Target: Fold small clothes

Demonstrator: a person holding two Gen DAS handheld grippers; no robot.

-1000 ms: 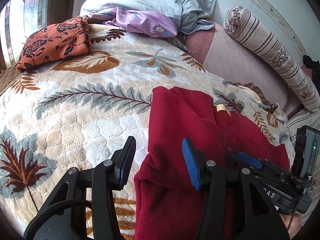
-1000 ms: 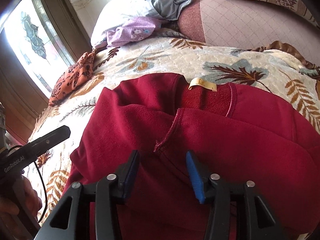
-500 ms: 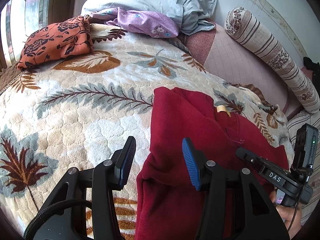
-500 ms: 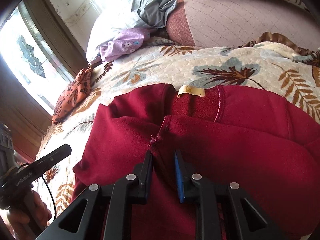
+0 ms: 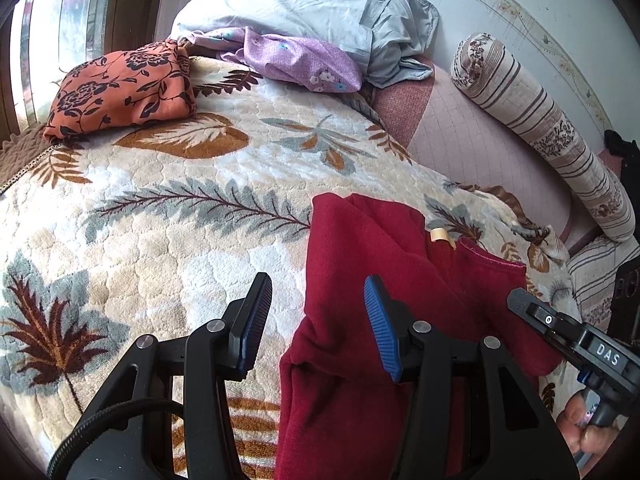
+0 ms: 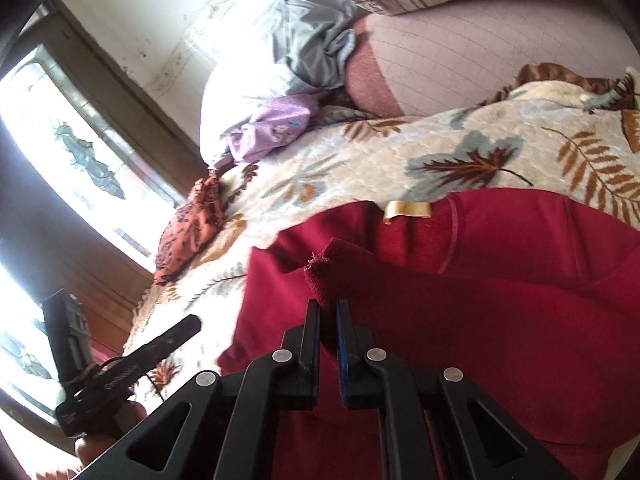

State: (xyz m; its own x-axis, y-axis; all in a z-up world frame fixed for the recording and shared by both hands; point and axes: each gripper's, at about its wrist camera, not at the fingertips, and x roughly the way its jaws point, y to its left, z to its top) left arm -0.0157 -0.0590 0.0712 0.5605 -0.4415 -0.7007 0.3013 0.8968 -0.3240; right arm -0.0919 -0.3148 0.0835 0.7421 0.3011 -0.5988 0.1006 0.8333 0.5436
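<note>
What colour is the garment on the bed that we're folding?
Dark red garment, with a small tan neck label; clearest in the right wrist view.

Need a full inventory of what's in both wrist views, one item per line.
dark red fleece garment: 1, red, near side of the blanket, tan neck label showing
leaf-print plush blanket: 1, cream with brown and grey leaves, covering the bed
orange floral cloth: 1, orange and black, folded by the window
purple floral cloth: 1, lilac, far end
grey pillow: 1, pale grey, far end
striped bolster: 1, beige, along the wall
left gripper: open, empty
right gripper: shut on garment edge
</note>
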